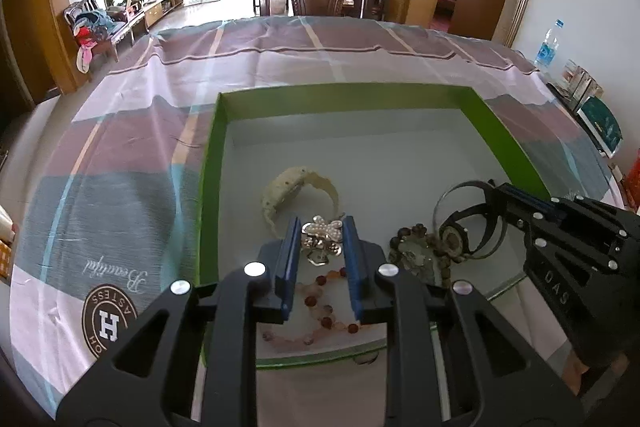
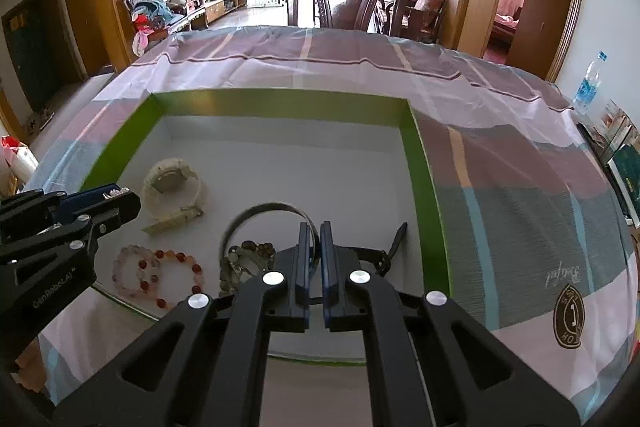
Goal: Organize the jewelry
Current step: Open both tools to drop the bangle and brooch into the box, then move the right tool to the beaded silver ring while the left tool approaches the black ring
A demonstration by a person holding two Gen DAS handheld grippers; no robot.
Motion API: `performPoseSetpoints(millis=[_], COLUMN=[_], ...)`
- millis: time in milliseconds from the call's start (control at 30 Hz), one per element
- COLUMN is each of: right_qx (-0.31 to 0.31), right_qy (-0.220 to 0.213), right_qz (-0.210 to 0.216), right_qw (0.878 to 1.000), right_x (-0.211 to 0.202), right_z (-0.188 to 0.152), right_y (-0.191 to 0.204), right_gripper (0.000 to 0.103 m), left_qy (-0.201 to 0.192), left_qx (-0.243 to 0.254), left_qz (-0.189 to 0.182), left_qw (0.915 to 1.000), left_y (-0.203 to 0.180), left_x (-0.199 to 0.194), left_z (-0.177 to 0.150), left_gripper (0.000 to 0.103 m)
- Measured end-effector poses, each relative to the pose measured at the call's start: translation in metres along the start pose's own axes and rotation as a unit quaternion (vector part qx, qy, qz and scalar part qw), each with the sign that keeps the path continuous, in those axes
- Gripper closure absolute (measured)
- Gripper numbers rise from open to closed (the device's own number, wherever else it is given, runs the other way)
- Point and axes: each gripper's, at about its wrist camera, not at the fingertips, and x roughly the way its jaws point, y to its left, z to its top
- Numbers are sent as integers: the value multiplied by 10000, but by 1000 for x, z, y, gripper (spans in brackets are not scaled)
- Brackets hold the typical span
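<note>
Tray [image 1: 508, 131], green walls and white floor, sits on a plaid cloth [image 1: 120, 155]; all the jewelry is bunched in the tray's near half.

Left to right:
- Left gripper [image 1: 321, 227]: fingers pinch a pearl brooch [image 1: 323, 233]. In the right wrist view only a sliver of pearls shows at its tip [image 2: 114, 192]; the rest is hidden by the fingers.
- Bead bracelet [image 2: 158, 277]: pink and red beads lying flat at the near left, twisted into two loops, long axis left-right. In the left wrist view the left gripper body covers part of it.
- Cream watch [image 2: 176, 187]: further back, lying on its side, strap looped, buckle end trailing near-left.
- Dark bead cluster [image 2: 248, 261]: tangled and hard to make out; its near edge is hidden under the right gripper.
- Metal bangle [image 2: 268, 209]: only the far arc is visible, the near part is behind the right fingers.
- Right gripper [image 2: 315, 227]: fingers nearly pressed together, clamping the strap of a black watch [image 1: 454, 237]. The dial shows only in the left wrist view, tilted up and facing left. The strap end [image 2: 394, 245] sticks out far-right.

Tray's near wall is cut off by both gripper bodies.
</note>
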Motion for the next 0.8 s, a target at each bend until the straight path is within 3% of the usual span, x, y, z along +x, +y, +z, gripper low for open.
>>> performPoseSetpoints(millis=[33, 67, 100, 133, 367, 600, 800], right_qx=[-11, -19, -27, -25, -190, -357, -777], right_qy=[-7, -43, -83, -141, -334, 516, 701], right_qz=[-21, -68, -85, -69, 459, 1095, 1507], right_qw=[10000, 10000, 9999, 9999, 9982, 9920, 9830], right_x=[0, -2, -7, -13, -73, -59, -53], right_z=[1, 0, -1, -2, -48, -104, -124], right_y=[1, 0, -1, -1, 1, 31, 73], right_gripper=[93, 83, 77, 71, 71, 71, 68], left_qy=[-15, -49, -119, -205, -352, -21, 177], left_qx=[-26, -34, -15, 45, 36, 342, -77], left_qz=[-25, -33, -21, 21, 186, -130, 27], left_qw=[10000, 10000, 9999, 9998, 9992, 9993, 9998], left_y=[0, -1, -2, -3, 8, -6, 17], left_x=[0, -2, -6, -12, -61, -56, -50], left_z=[0, 0, -2, -4, -43, -81, -92], left_gripper=[68, 57, 55, 54, 53, 53, 53])
